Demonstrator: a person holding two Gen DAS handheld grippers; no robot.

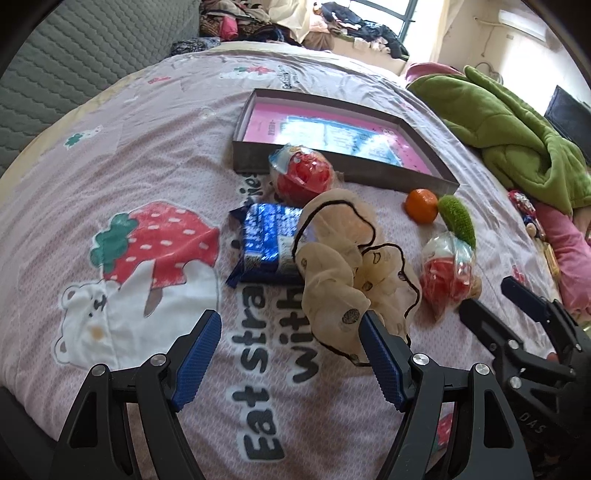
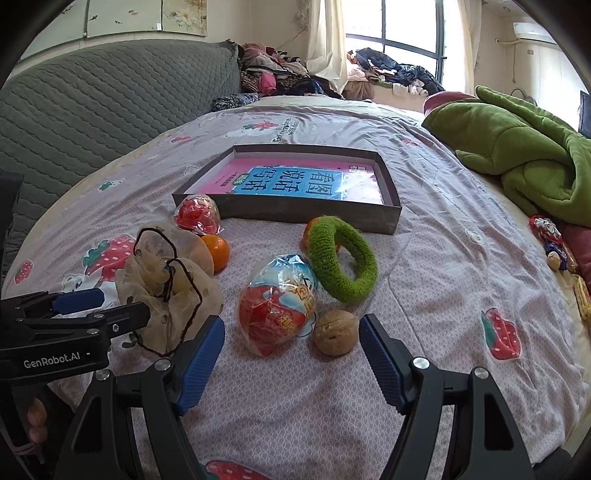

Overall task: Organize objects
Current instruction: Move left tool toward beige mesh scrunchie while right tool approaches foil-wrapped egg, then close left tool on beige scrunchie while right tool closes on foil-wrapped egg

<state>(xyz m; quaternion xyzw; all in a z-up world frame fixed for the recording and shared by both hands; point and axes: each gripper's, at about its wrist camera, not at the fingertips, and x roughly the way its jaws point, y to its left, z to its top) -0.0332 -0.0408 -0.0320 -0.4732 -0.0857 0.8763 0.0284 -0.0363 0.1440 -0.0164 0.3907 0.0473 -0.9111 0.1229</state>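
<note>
Left gripper (image 1: 290, 334) spread wide beside sheer scrunchie (image 1: 347, 254): light, soft, crushable; pinch gathered ruffle; right gripper (image 2: 291, 334) likewise unclenched.

A: Background noted?
B: A grey quilted headboard (image 2: 92, 107) stands at the bed's far left. A green plush blanket (image 2: 524, 155) lies bunched at the right edge.
A: Beyond the bed?
B: A pile of clothes (image 2: 273, 74) heaped by the headboard's end, a second heap (image 2: 391, 70) under the window (image 2: 402, 26). An air conditioner (image 2: 532, 31) is mounted high on the right wall.
</note>
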